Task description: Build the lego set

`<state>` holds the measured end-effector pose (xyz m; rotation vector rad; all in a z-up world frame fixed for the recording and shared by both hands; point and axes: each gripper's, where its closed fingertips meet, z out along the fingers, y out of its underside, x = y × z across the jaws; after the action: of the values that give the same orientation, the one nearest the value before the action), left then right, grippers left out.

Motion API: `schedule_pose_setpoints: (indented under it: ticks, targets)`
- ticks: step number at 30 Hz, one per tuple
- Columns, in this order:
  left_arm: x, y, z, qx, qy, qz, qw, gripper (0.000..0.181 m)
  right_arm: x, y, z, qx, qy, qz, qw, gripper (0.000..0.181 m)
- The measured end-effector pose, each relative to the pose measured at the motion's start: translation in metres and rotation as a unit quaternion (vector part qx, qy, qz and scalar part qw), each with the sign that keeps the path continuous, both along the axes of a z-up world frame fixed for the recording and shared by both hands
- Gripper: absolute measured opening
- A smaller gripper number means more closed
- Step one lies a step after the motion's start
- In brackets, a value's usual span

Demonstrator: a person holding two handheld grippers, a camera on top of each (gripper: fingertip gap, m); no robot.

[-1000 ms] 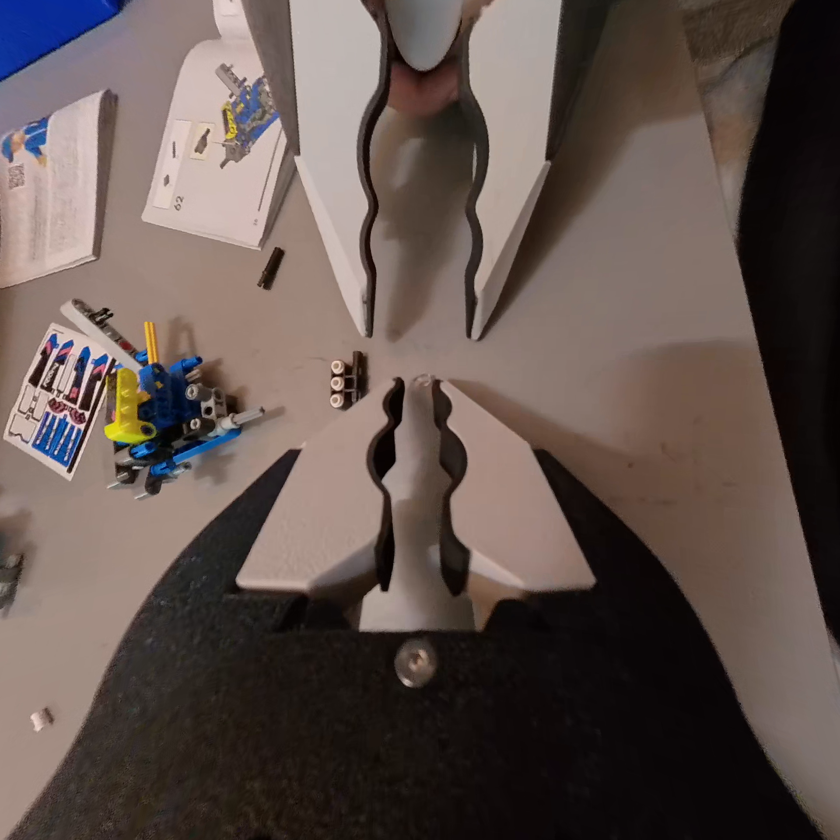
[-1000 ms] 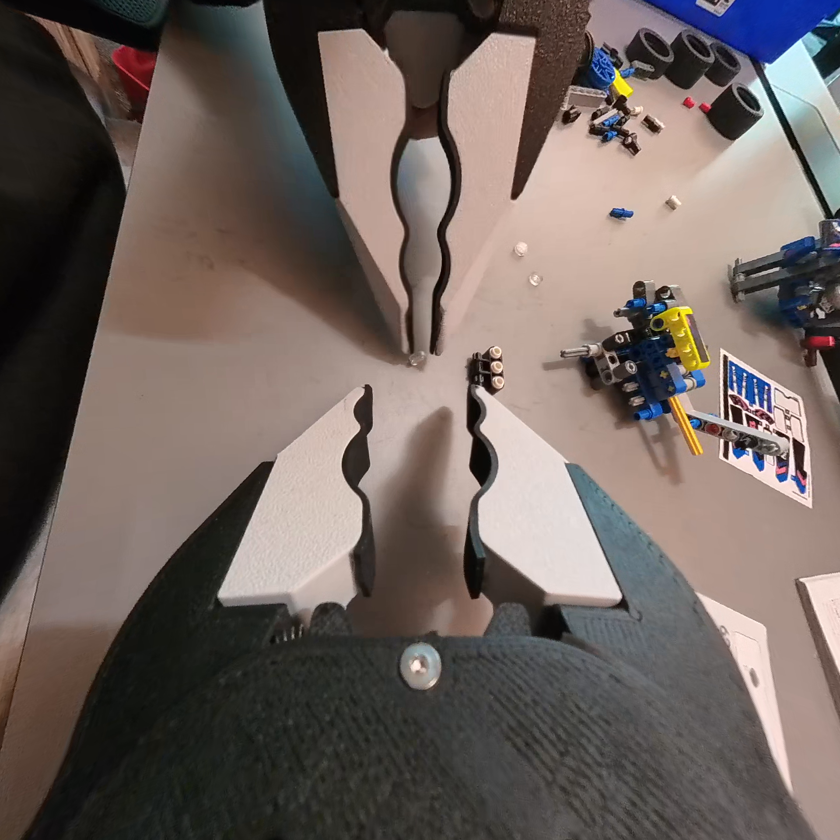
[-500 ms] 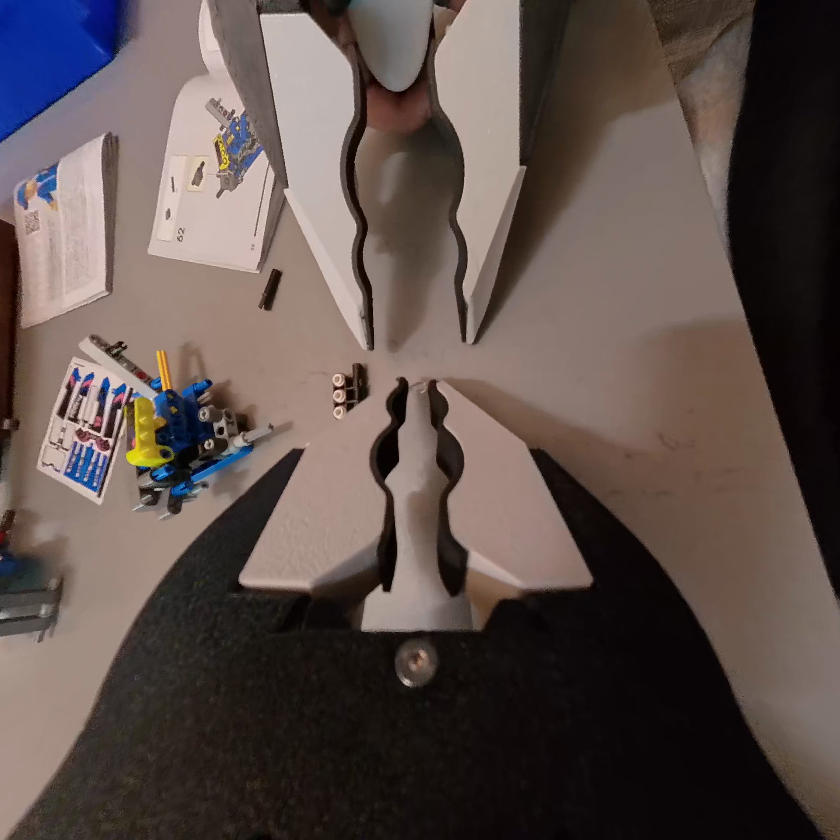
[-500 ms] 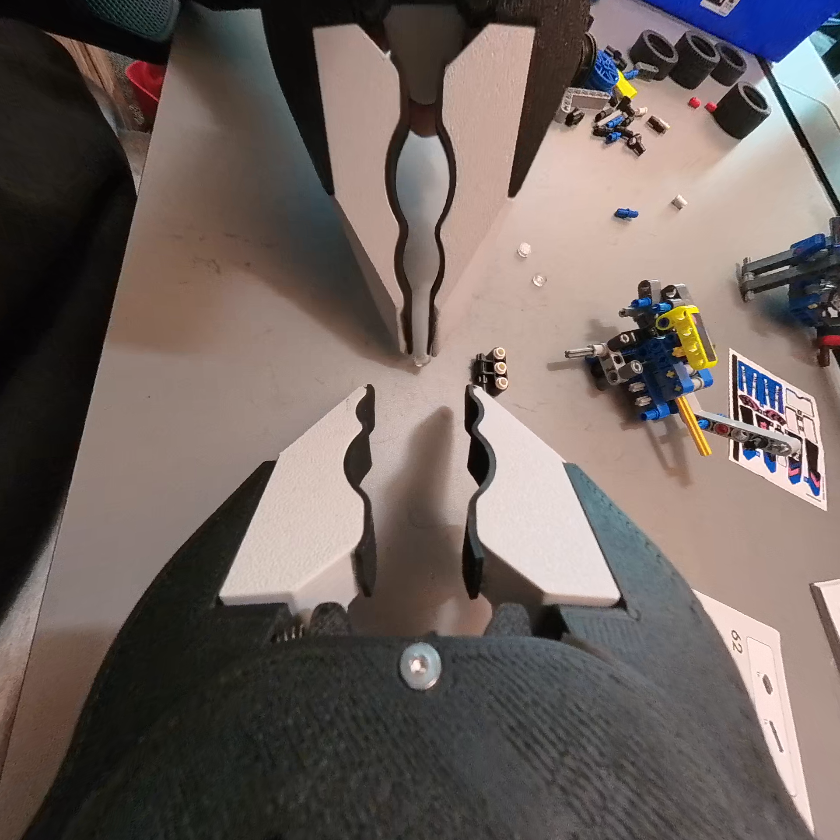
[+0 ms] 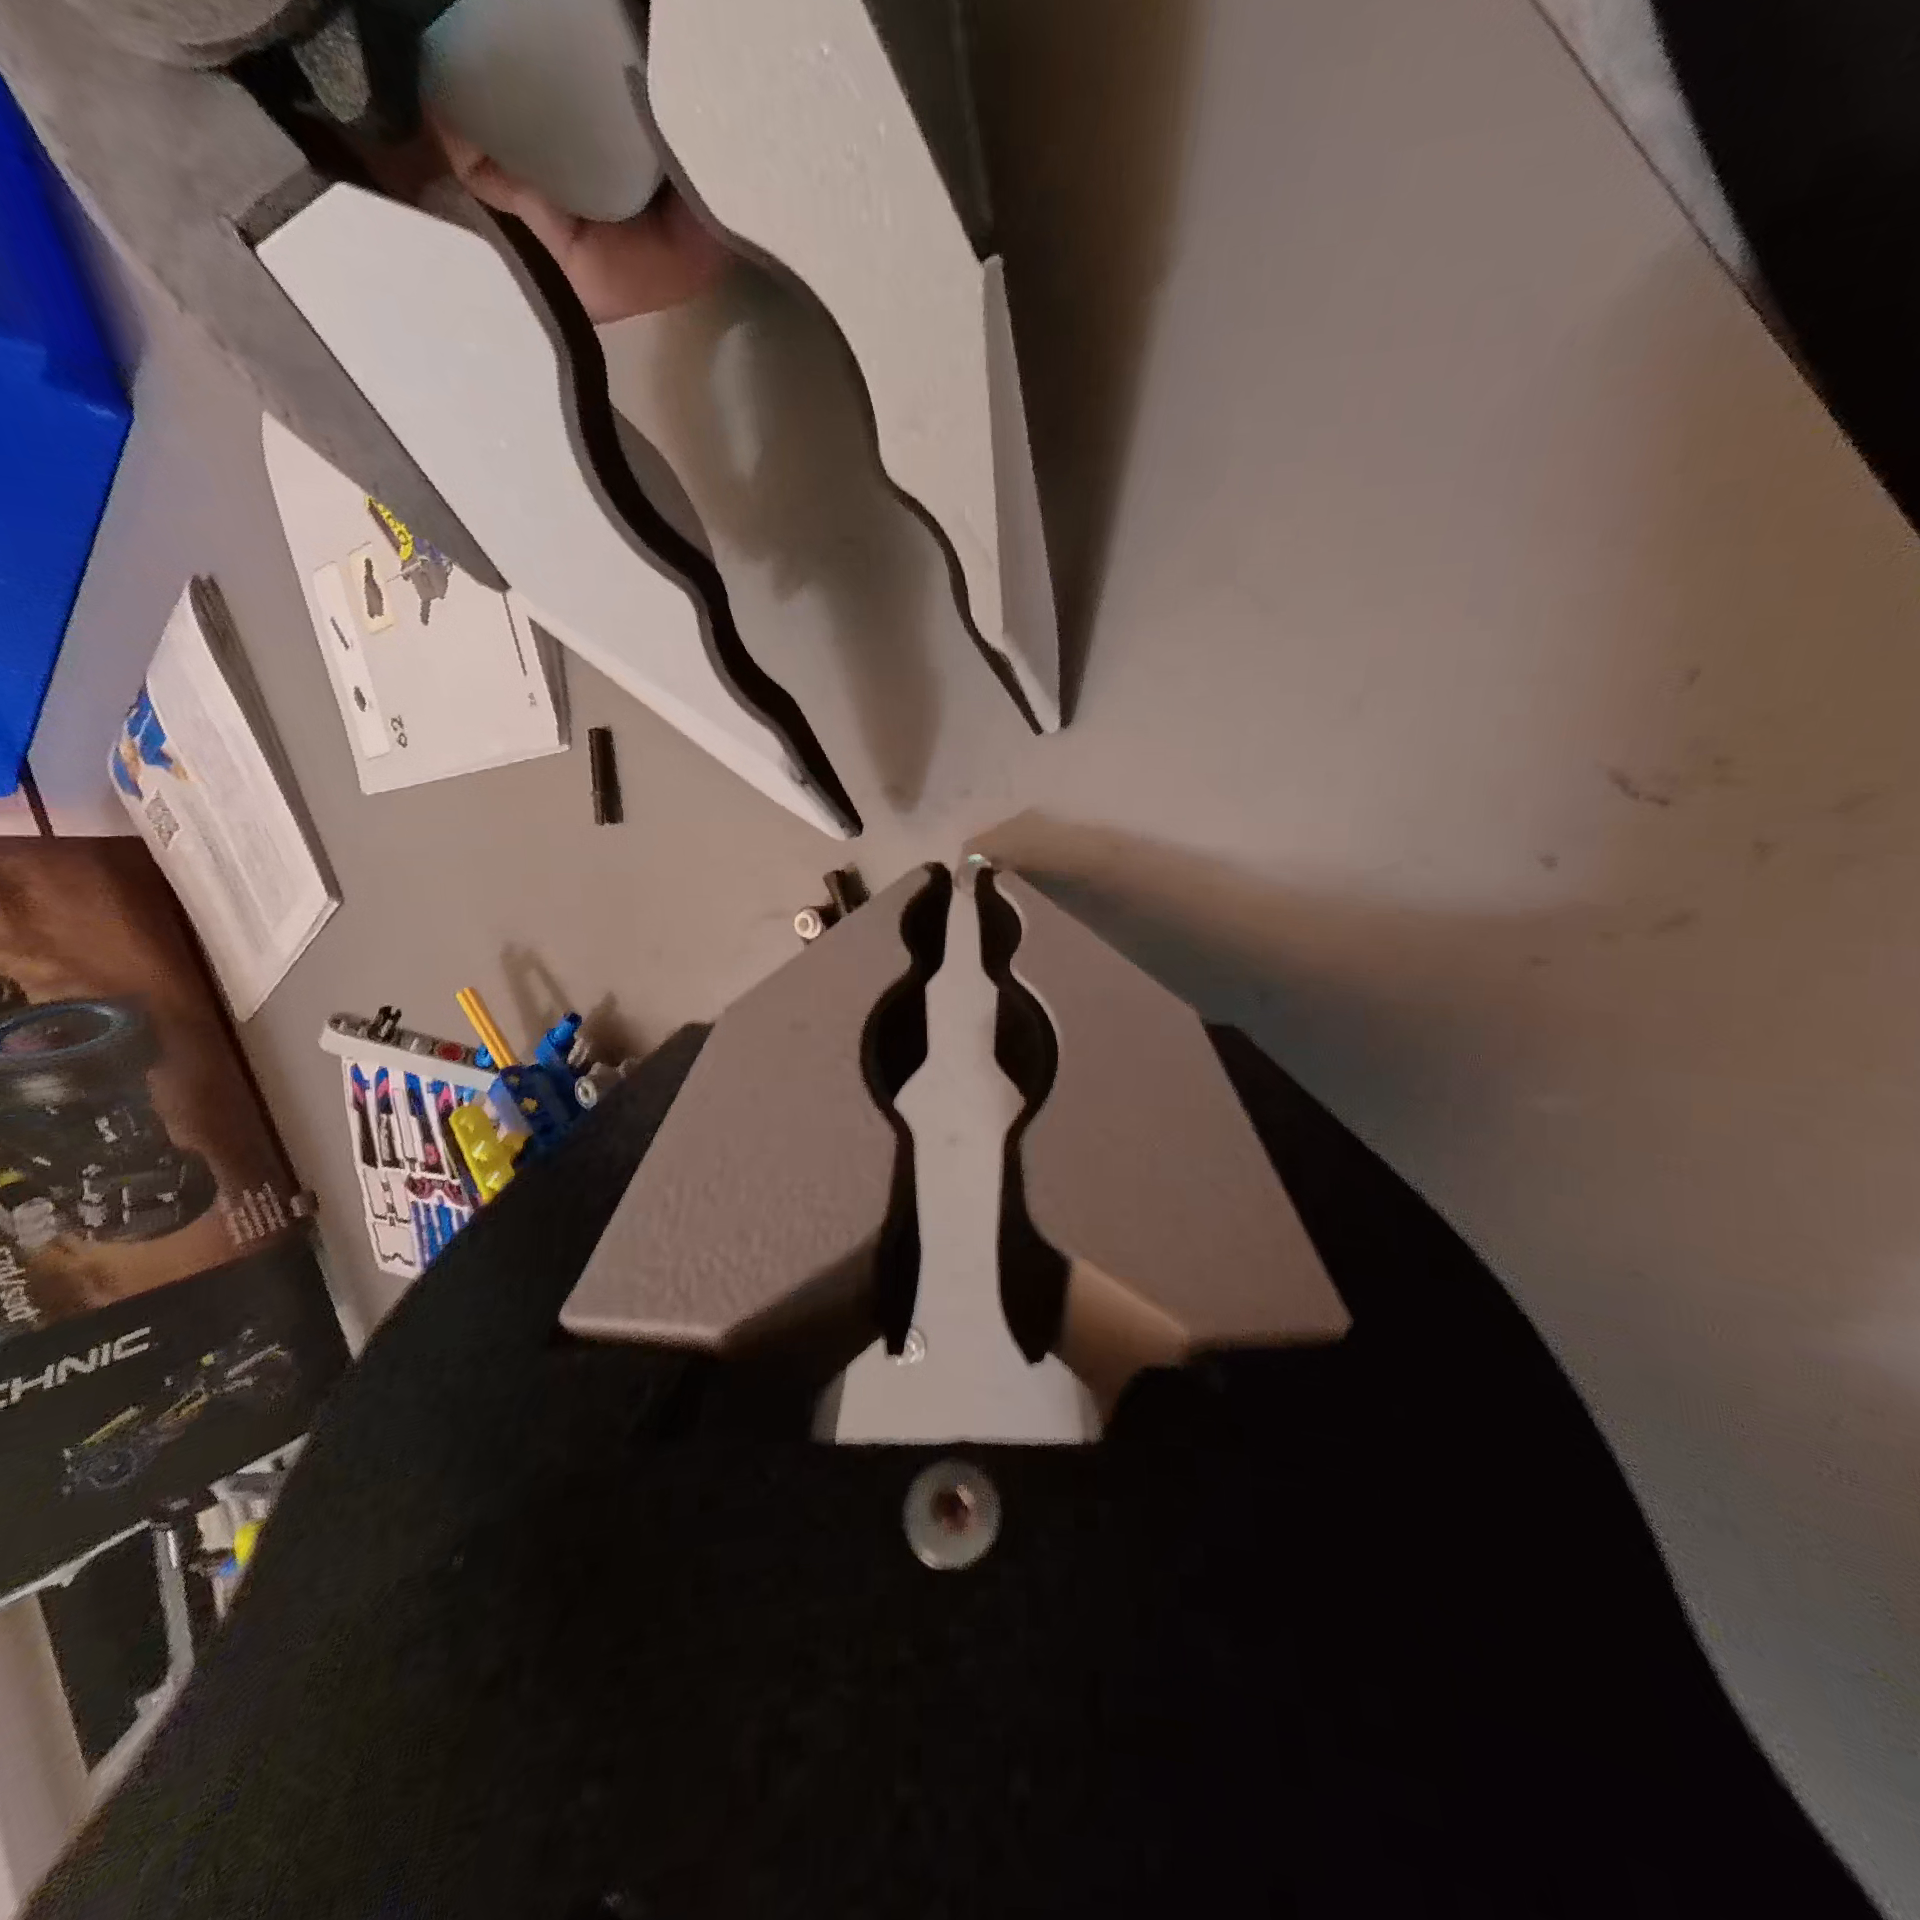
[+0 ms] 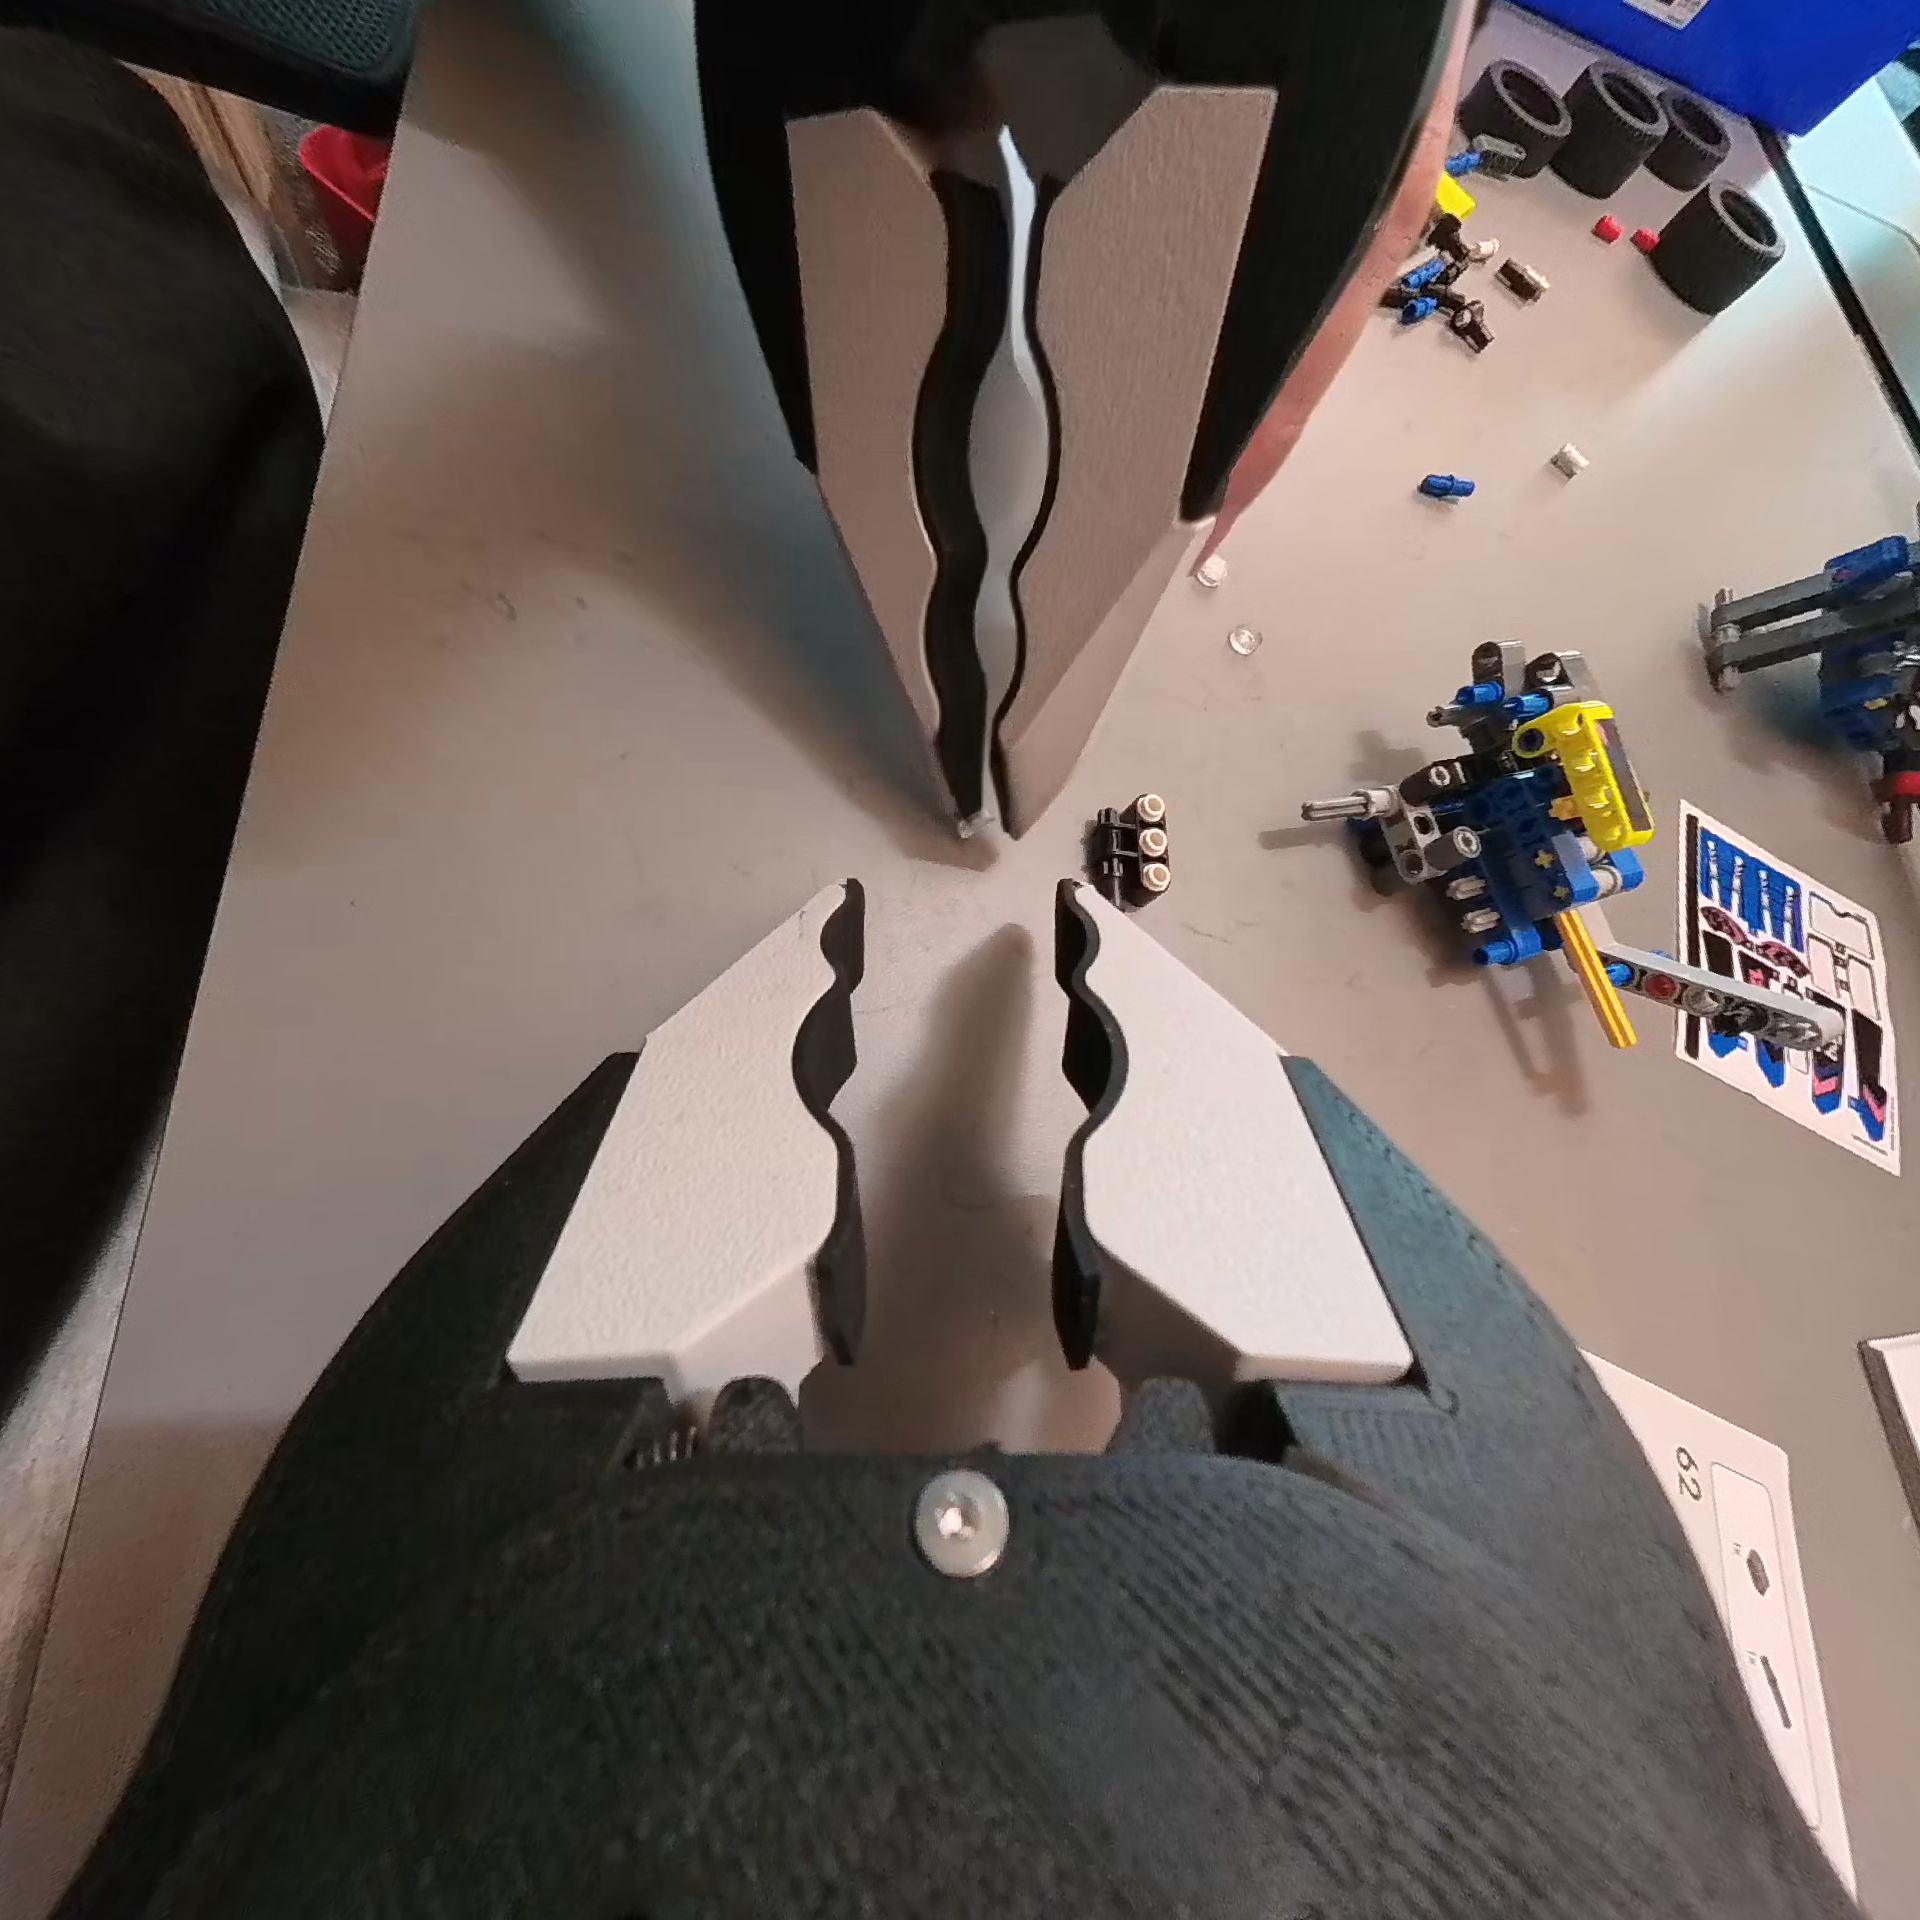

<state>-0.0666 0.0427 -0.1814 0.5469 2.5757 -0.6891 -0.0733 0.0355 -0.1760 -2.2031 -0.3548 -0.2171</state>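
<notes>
My left gripper (image 5: 961, 873) is shut on a tiny clear round stud (image 5: 975, 860), which sits pinched at its very tips just over the grey table (image 5: 1455, 727). In the right wrist view the left gripper (image 6: 982, 826) comes down from the top with the stud (image 6: 966, 828) at its tips. My right gripper (image 6: 961, 896) is open and empty, tip to tip with the left one; it also shows in the left wrist view (image 5: 945, 774). A black piece with three tan pins (image 6: 1132, 852) lies just right of both tips. A blue and yellow partial build (image 6: 1496, 821) lies further right.
A sticker sheet (image 6: 1787, 997) lies under the build's grey beam. Two loose clear studs (image 6: 1242, 639), small parts (image 6: 1455, 281) and black tyres (image 6: 1621, 135) are at the back right. An open instruction booklet (image 5: 447, 644), a black pin (image 5: 603, 774) and the set's box (image 5: 125, 1195) lie left. The tips of both grippers are at nearly the same place.
My left gripper's fingers have closed from a narrow gap onto the clear stud, and it has tilted and shifted. My right gripper has stayed open and nearly still.
</notes>
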Motion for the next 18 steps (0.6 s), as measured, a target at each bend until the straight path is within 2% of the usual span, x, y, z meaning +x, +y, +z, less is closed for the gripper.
schedule_pose_setpoints:
  ticks: [6, 10, 14, 16, 18]
  targets:
    - [-0.001, 0.003, 0.001, 0.003, -0.022, 0.002, 1.000, 0.000, 0.000, 0.000, 0.000, 0.004, 0.005, 0.000, 1.000, 0.035]
    - [0.006, 0.009, 0.001, 0.010, -0.109, 0.008, 0.994, 0.000, -0.001, 0.000, 0.000, 0.004, 0.004, 0.000, 1.000, 0.034]
    - [0.010, 0.015, 0.002, 0.024, -0.211, -0.009, 0.977, 0.000, 0.000, 0.001, 0.000, 0.003, 0.006, -0.001, 1.000, 0.034]
    - [0.008, 0.017, 0.001, 0.023, -0.233, -0.016, 0.972, 0.001, -0.001, 0.001, 0.000, 0.003, 0.006, -0.001, 1.000, 0.034]
    - [0.003, 0.020, 0.001, 0.023, -0.223, -0.019, 0.974, 0.002, 0.000, 0.001, 0.000, 0.002, 0.007, -0.002, 1.000, 0.035]
